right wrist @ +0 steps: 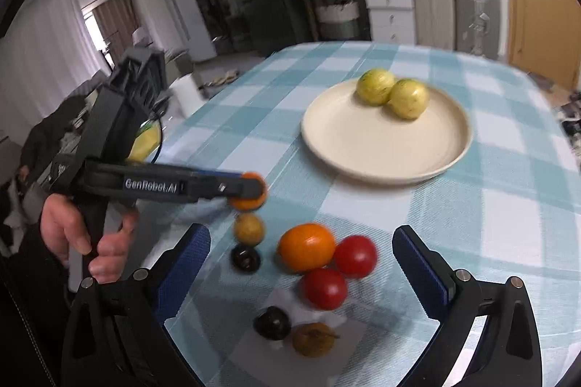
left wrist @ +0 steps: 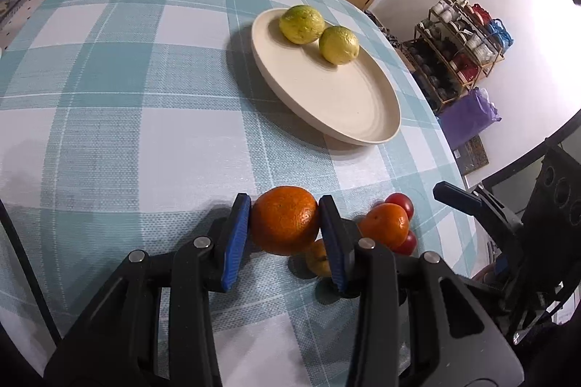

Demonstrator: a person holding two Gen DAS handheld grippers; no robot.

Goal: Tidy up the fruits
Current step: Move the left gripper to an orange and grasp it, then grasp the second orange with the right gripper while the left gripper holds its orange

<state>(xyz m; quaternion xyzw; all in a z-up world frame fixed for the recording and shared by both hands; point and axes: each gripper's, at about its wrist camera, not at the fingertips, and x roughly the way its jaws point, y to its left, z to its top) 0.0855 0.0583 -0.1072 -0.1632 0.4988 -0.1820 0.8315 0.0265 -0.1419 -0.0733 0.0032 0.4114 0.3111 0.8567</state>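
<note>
Left gripper (left wrist: 285, 234) with blue pads clamped on a round orange tangerine (left wrist: 284, 219) near the tablecloth's (left wrist: 145, 103) near edge, right gripper (right wrist: 301, 263) fingers wide apart over red tomatoes (right wrist: 355, 255), cream round plate (left wrist: 348, 103) with two yellow-green citrus fruits (left wrist: 301, 23) toward the far right corner.

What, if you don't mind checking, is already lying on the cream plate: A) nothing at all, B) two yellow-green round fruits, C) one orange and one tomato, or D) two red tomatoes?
B: the plate carries two yellow-green round fruits side by side near its far rim, while the red tomatoes and the other small fruits lie on the tablecloth.
</note>
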